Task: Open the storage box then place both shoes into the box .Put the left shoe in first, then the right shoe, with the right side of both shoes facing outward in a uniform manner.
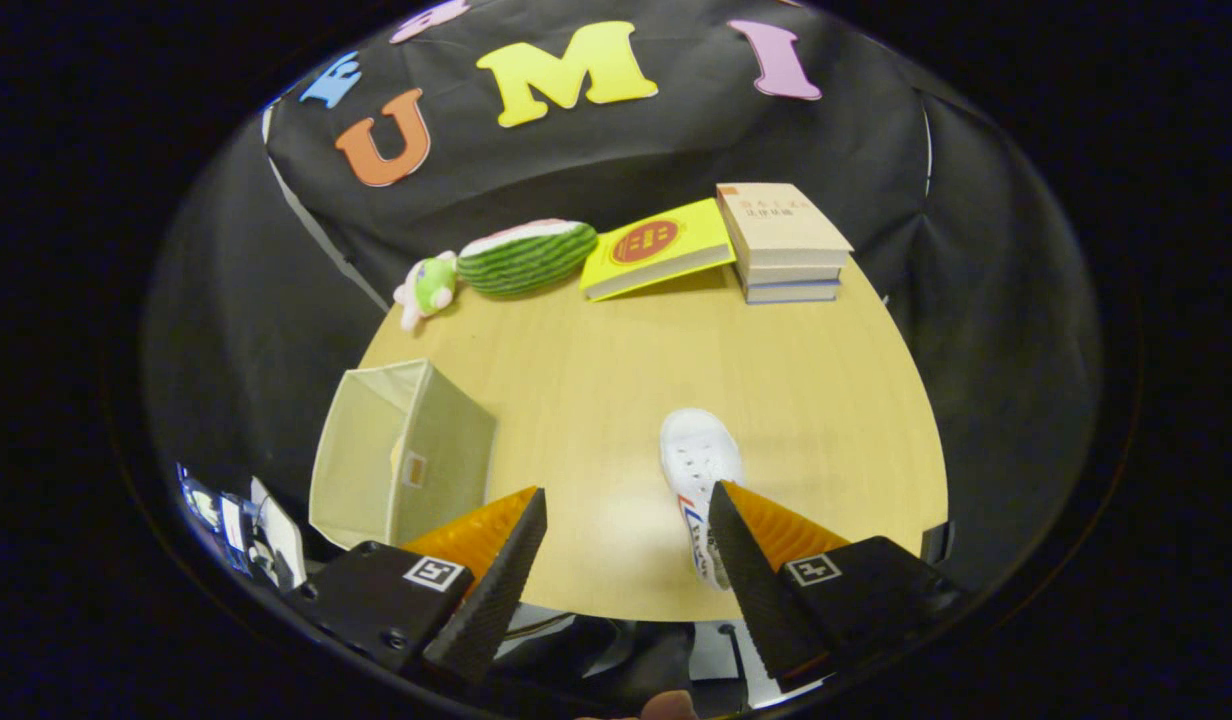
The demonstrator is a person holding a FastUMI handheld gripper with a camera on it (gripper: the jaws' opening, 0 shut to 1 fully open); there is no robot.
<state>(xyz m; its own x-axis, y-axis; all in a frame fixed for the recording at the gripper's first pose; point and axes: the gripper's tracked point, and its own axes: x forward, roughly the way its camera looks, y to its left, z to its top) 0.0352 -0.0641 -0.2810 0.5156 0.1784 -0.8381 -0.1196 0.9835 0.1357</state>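
One white shoe point(698, 462), red-blue side stripes | box point(401, 455) seemingly open | tongs point(626, 500) apart

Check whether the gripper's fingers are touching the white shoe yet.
Cannot tell. In the gripper view, one finger overlaps the white shoe, hiding any gap; the gripper is open.

A staged recording booth is indicated: black cloth point(616, 160) is hung as a wall behind a round wooden surface point(616, 360), on which household props are laid out, namely stacked books point(781, 245), a plush watermelon point(526, 257) and a small soft toy point(426, 287).
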